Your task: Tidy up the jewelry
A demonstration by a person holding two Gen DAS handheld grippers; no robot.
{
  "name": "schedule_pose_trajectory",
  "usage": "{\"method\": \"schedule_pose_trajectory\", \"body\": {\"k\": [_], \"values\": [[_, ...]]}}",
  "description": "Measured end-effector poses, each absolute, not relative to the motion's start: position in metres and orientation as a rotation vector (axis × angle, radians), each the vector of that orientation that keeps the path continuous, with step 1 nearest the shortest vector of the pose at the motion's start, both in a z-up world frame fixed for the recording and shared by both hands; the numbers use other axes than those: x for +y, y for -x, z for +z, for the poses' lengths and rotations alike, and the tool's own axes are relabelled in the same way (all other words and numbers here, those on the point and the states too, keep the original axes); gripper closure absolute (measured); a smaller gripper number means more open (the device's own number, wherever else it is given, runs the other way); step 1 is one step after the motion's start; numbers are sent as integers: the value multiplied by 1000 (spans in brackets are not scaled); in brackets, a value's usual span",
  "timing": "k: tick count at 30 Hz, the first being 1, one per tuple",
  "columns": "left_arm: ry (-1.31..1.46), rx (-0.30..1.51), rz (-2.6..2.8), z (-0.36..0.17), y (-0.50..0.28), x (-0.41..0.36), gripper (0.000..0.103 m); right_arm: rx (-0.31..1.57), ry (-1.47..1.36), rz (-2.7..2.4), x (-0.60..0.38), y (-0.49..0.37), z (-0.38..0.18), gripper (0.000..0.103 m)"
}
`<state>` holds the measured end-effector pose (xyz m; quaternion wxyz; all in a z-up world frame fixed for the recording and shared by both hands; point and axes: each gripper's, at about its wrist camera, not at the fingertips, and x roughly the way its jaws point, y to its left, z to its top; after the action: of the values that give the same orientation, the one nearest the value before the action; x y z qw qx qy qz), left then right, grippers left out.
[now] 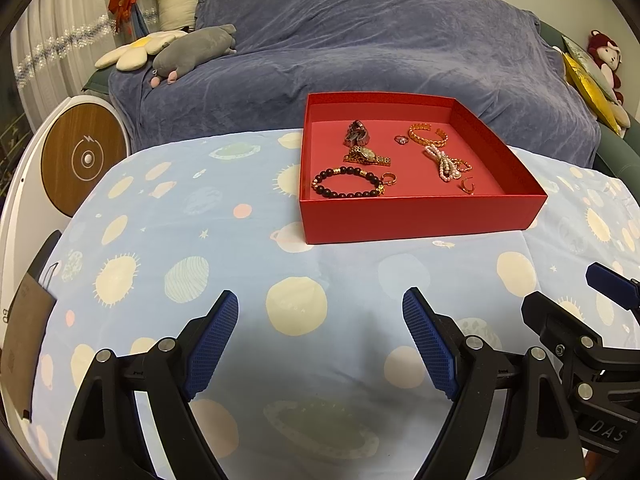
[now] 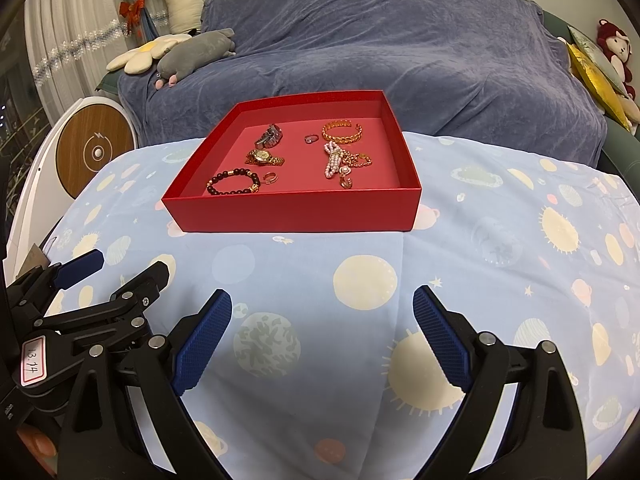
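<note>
The left gripper (image 1: 320, 312) and right gripper (image 2: 322, 308) are both hanging wide open, empty. Only the right view is showing a handwritten tag (image 2: 35, 360) (at eight o'clock). The red tray (image 1: 420, 216) of jewelry is sitting at twelve o'clock on a planet-print cloth (image 2: 500, 280), before a blue-draped sofa (image 1: 380, 40).

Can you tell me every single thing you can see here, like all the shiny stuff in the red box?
Red cardboard box: one, on the blue planet-print cloth.
Dark bead bracelet: one, box's near left.
Gold wristwatch: one, behind the bracelet.
Silver wristwatch: one, far left.
Gold chain-link cuff: one, far right.
Pink pearl strand: one, right, tangled with gold pieces.
Small rings: at least two, loose in the box.
Purple-draped sofa: one, behind.
Plush toys: several, along the sofa.
Left gripper: black, blue pads, open.
Right gripper: same, open.
</note>
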<state>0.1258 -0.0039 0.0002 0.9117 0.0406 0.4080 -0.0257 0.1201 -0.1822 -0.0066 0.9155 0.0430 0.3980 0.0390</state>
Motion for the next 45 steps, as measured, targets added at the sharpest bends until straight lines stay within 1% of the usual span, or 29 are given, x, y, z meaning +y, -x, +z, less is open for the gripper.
{"method": "schedule_pose_trajectory", "body": {"k": [32, 45], "values": [[-98, 831, -33, 1, -124, 1, 21, 816, -89, 75, -186, -120, -8, 12], [-89, 791, -28, 20, -124, -2, 21, 779, -87, 81, -187, -120, 9, 10]]}}
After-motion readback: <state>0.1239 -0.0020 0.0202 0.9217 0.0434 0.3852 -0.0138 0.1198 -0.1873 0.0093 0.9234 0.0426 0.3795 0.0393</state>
